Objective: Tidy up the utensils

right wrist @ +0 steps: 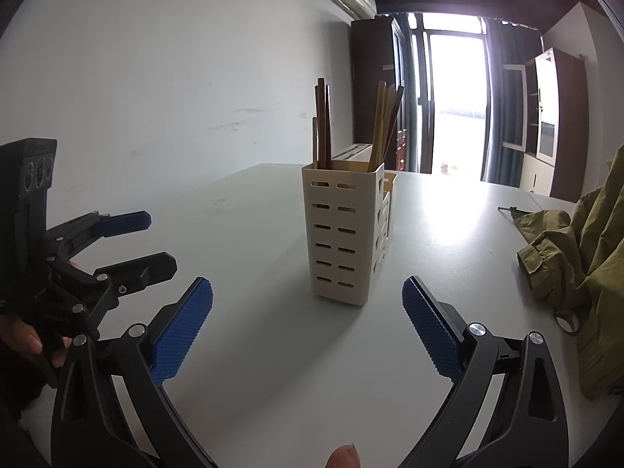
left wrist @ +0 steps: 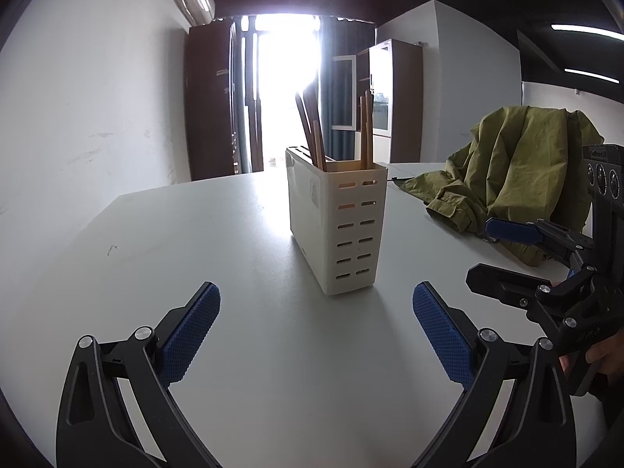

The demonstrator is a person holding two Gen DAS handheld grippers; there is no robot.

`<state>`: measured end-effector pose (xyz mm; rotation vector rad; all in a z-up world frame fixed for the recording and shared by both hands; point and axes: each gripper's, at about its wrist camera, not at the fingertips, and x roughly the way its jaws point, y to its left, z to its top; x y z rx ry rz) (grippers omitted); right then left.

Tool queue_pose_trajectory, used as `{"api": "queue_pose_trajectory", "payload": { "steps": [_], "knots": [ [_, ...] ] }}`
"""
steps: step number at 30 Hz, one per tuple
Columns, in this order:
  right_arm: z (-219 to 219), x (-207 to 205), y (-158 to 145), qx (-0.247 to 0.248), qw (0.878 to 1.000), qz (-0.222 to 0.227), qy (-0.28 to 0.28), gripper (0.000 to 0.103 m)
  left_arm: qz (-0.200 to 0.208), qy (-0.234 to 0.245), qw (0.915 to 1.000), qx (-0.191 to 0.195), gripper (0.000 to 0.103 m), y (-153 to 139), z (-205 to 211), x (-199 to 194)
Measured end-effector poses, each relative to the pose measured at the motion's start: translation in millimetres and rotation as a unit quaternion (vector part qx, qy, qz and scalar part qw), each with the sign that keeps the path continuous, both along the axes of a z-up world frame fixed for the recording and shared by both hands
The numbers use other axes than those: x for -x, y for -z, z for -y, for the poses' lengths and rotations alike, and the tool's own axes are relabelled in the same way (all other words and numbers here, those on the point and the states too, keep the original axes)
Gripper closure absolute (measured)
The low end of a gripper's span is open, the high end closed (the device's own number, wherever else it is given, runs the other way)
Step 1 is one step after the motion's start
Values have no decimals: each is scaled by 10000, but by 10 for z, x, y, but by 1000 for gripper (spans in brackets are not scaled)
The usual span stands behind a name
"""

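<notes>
White tabletop carries everything. Olive jacket is heaped at my right, away from the work area. Cream slotted holder stands upright mid-tabletop w/ its narrow slotted end toward me, long side running away toward the window. Chopsticks stand in it handle-up, long axes near vertical; one bunch leans, a pair stands straighter, probably sorted by compartment. No loose utensils visible. My left claw gapes wide, empty, just short of the holder; right claw likewise spread, holding nothing.
</notes>
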<state>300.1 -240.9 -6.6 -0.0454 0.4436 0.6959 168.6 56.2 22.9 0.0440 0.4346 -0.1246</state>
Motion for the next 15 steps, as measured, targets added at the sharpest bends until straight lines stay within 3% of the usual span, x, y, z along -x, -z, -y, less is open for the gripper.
{"api": "queue_pose_trajectory", "payload": {
  "steps": [15],
  "knots": [
    [7, -17, 4, 35, 10000, -1, 16, 4, -238, 30, 9997, -56, 6, 49, 28, -57]
  ]
}}
